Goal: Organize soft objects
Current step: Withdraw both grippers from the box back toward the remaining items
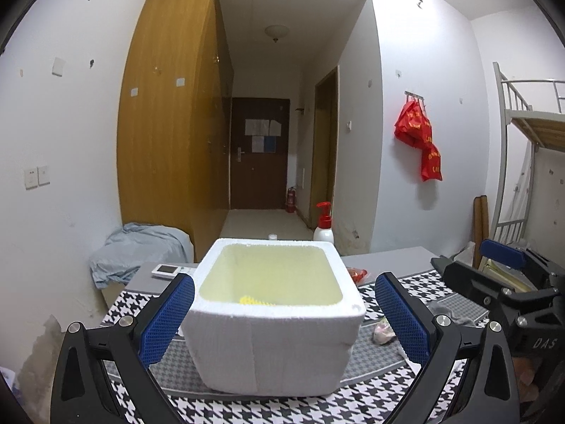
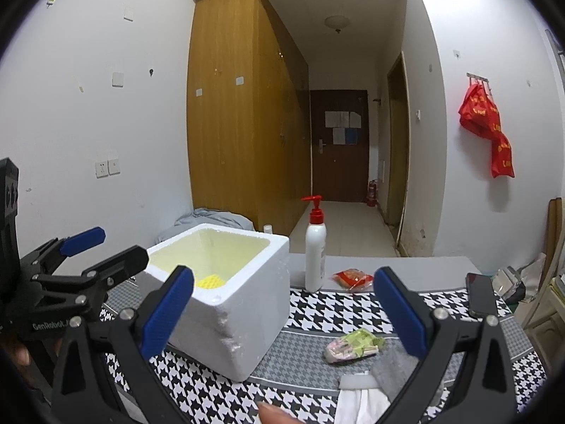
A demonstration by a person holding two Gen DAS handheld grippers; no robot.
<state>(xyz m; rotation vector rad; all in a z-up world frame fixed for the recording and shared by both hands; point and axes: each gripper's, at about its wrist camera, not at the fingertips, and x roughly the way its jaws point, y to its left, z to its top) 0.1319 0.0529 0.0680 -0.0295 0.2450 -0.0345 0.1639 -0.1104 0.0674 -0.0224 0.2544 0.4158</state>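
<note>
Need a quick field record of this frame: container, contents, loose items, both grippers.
container: white foam box, open top, on houndstooth cloth
contents: yellow item at the bottom, otherwise unclear
loose soft items: pastel packet; grey and white fabric nearest camera
other: pump bottle, red packet, phone
left hand-held gripper: open, box between fingers
right hand-held gripper: open, empty

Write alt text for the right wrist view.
The open right gripper hovers over a black-and-white houndstooth tablecloth, framing a white foam box with a yellow item inside, a white pump bottle with red top and a small pink-green packet. The left gripper is at the left edge.
</note>
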